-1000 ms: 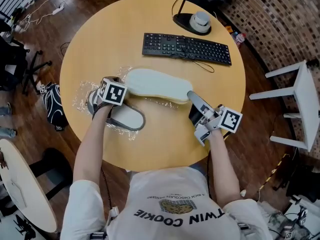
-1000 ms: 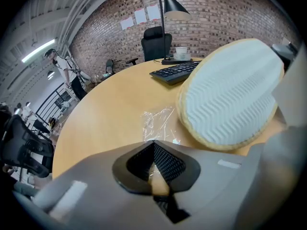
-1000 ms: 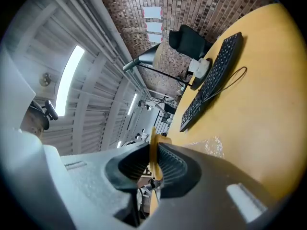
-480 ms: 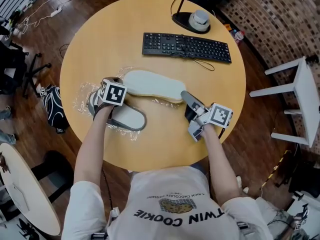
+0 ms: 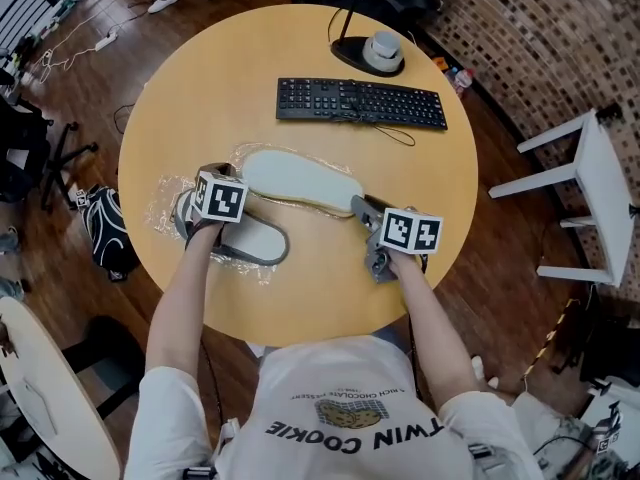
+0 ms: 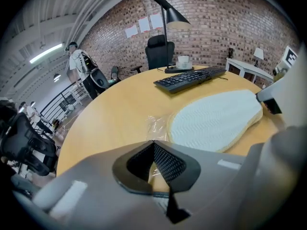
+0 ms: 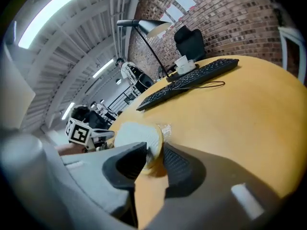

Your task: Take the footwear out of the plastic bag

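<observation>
Round wooden desk (image 5: 300, 58), seen from above; a black bag (image 5: 100, 230) is lying on the floor off its left edge. At the left of the desk a crumpled clear plastic bag (image 5: 163, 196) is lying spread out. Your left tongs (image 6: 153, 142) are hanging over it, pointing down and away from you, and their tips are meeting, clenched on a fold of that plastic. Just beside them, nearer you, a grey slipper (image 5: 250, 240) is resting upright on the plastic with its pale footbed showing; whether it is lying inside the bag or only on top cannot be told. Toward the middle, a second slipper (image 5: 300, 178) is lying sole-up, its left end over the plastic and its right end reaching onto bare wood. Your right tongs (image 7: 154, 151) are standing at that right end. Their jaws have just been opening and are released, straddling the sole's rim with a pad close on each side. Beyond both slippers a black keyboard (image 5: 360, 101) is lying across the far half, and a lamp base (image 5: 352, 56) is standing behind it. Off the desk to the right, a white stool (image 5: 600, 193) is standing on the floor.
</observation>
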Motion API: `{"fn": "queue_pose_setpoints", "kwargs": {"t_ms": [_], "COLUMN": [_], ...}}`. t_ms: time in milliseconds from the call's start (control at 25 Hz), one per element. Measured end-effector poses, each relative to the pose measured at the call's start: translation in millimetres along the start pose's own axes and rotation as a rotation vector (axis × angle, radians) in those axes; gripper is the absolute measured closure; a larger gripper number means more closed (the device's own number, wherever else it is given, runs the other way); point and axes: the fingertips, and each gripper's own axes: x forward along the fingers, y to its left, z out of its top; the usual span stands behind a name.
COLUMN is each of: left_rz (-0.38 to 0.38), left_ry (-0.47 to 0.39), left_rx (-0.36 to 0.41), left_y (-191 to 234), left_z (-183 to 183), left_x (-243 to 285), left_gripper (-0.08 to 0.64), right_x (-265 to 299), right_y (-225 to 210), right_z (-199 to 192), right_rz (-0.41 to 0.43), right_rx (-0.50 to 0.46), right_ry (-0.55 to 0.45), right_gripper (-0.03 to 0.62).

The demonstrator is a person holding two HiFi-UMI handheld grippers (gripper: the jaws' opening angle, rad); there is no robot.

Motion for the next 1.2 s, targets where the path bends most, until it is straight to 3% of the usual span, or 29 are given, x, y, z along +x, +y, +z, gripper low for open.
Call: {"fn": "queue_pose_setpoints", "kwargs": {"t_ms": [280,480,880,1200], "left_rz": [-0.020,-0.066,-0.105,-0.056], "left_ry": [-0.185,-0.294,-0.385,-0.403], "left_rx": [-0.075,-0.146,-0.307,-0.359], "left_y": [-19.1,-49.1,-130.8,-247.0], "left_z": [15.1,13.9,-3.7,0.5], "left_x": [-56.2,-94.1,-157.0,-191.1], "left_gripper": [0.558,0.558,0.558,0.558], "right_x": [0.3,-3.1,-40.1,-119.1], "right_y": [-16.3,-9.0,42.3,37.3], "right_z": [-19.0,-16.3,-26.7,-48.9], "right_rz": [-0.206,-0.209,-0.032,0.116], "right_rx": [-0.197,-0.266,-0.376,-0.517], "right_ry": [0.089,0.108,0.053,0.021], "right_gripper": [0.459,0.434,0.437,0.462]}}
